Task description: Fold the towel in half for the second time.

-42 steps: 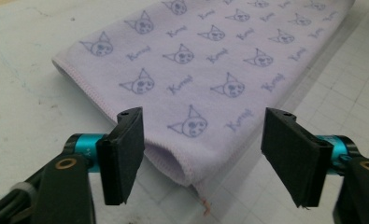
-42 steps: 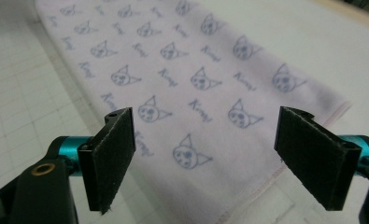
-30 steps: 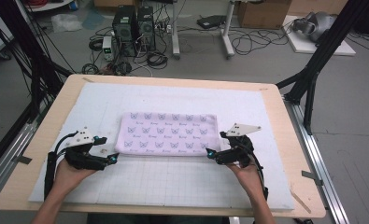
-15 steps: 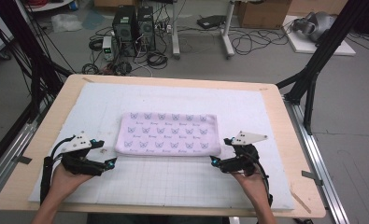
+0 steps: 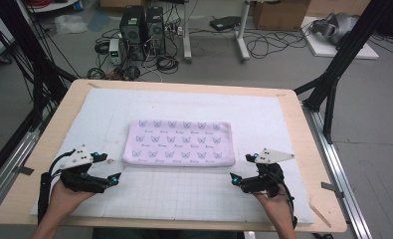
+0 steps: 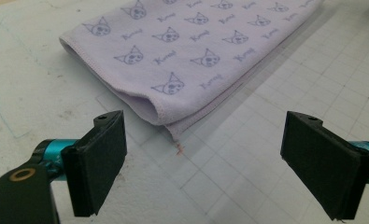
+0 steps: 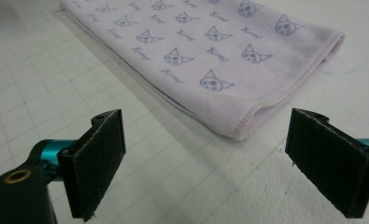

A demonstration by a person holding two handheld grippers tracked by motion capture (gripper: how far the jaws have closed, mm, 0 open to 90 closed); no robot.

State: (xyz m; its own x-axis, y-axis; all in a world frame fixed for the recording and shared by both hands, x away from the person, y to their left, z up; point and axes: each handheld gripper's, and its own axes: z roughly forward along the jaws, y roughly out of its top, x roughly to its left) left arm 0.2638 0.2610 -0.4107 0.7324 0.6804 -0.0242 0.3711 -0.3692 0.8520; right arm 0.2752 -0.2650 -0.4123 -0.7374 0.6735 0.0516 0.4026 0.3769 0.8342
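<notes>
A folded lilac towel (image 5: 179,143) lies flat at the centre of the high view, on a white gridded mat (image 5: 184,194) that covers the wooden table (image 5: 311,149). It is a neat rectangle, long side running left to right, printed with rows of small cat faces and script words. Its near edge is the layered one.

In the lower left of the high view the left gripper (image 5: 110,168) rests low over the mat, just short of the towel's near left corner and apart from it. In the lower right the right gripper (image 5: 241,169) sits just short of the near right corner, also clear of the cloth. Both are released, jaws spread wide with nothing between them.

The left gripper view brings out what the high view cannot: the towel (image 6: 191,51) fills the upper middle of the frame, its stitched hem and rounded fold at the corner plain to see, with a small reddish speck on the mat below that corner. The right gripper view shows the other corner of the towel (image 7: 210,51) in the upper centre, its stacked layers and stitched edge visible, and the black pads (image 7: 100,161) standing wide on either side.
</notes>
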